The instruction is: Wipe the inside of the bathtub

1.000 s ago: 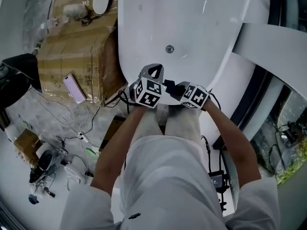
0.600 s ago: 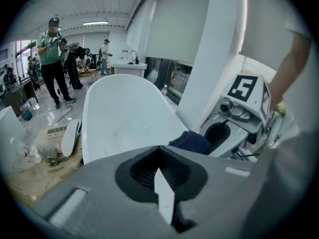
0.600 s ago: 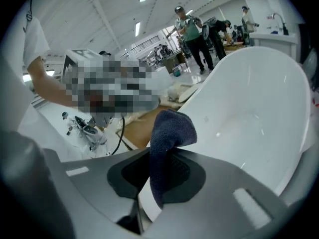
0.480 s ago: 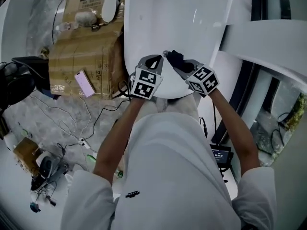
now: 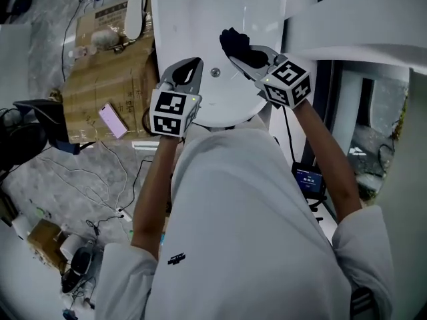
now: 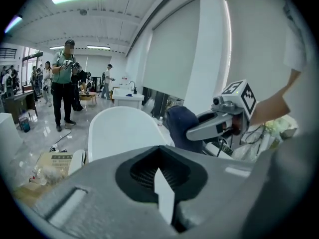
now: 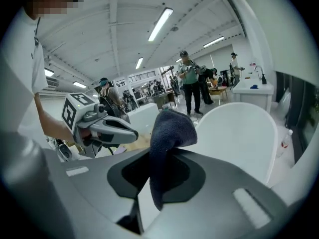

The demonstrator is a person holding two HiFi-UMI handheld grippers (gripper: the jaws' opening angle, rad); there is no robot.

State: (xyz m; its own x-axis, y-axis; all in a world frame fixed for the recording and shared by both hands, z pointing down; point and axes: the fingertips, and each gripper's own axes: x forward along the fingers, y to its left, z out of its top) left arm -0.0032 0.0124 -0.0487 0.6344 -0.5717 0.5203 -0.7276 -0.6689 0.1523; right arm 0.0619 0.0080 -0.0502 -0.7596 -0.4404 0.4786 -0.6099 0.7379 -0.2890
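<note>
Now the right gripper has its jaws clamped on a dark blue terry cloth, which it holds inside the glossy white oval bathtub, near the round metal drain. Just left of that drain hangs the left gripper, its jaws together on nothing.

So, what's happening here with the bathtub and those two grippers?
A person leans over the white bathtub with a gripper in each hand. The right gripper is clamped on a dark cloth, held over the tub near the drain. The left gripper is shut and empty beside it. Whether the cloth touches the tub is unclear.
</note>
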